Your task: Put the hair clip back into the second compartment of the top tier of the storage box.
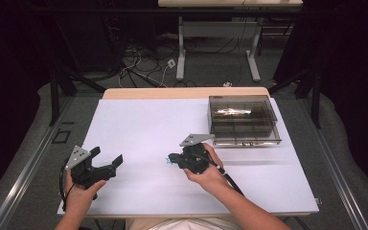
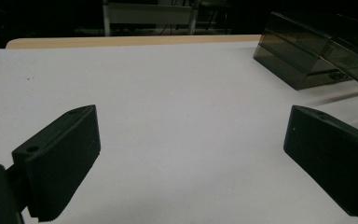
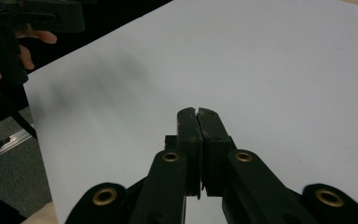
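The smoked transparent compartment box [image 1: 242, 120] stands at your table's [image 1: 139, 124] far right, well clear. A small cyan object [image 1: 168, 162] lies just beside your right gripper [image 1: 173, 158], whose jaws are fully closed, holding nothing. Your left gripper [image 1: 109, 162] stands wide, empty.

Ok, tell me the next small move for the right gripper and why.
Probably open the right gripper and lower it around the small blue piece. Its fingers are pressed together with nothing seen between them, and the piece sits just at their tips.
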A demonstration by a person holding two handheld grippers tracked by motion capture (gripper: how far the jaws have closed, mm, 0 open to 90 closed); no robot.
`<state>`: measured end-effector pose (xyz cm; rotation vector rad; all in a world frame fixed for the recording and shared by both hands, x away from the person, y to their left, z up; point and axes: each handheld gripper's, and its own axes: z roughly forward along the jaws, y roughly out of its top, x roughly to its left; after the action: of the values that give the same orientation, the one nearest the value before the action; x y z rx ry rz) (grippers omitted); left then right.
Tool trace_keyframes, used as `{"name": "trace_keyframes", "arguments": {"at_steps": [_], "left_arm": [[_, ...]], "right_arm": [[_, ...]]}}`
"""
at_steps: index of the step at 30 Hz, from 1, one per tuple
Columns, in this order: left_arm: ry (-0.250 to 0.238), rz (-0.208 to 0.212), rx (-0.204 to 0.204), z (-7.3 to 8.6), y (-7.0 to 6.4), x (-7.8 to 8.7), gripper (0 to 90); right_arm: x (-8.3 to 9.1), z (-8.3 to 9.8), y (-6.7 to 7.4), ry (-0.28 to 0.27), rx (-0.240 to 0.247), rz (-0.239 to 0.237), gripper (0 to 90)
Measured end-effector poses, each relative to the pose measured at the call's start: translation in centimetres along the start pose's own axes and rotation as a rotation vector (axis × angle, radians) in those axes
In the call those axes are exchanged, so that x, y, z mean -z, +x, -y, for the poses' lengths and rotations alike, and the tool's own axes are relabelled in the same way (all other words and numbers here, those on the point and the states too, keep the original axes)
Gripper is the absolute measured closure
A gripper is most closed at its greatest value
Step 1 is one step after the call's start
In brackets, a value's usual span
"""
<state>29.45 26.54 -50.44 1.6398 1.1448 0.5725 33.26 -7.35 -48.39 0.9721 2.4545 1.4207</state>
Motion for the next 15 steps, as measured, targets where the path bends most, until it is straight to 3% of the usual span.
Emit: {"name": "trace_keyframes", "arguments": {"at_steps": [15], "left_arm": [[0.006,0.003,-0.004,0.0,-0.2,-0.1,3.4]], "right_arm": [[3.2,0.4,-0.6,-0.027,-0.016,0.016,89.2]]}}
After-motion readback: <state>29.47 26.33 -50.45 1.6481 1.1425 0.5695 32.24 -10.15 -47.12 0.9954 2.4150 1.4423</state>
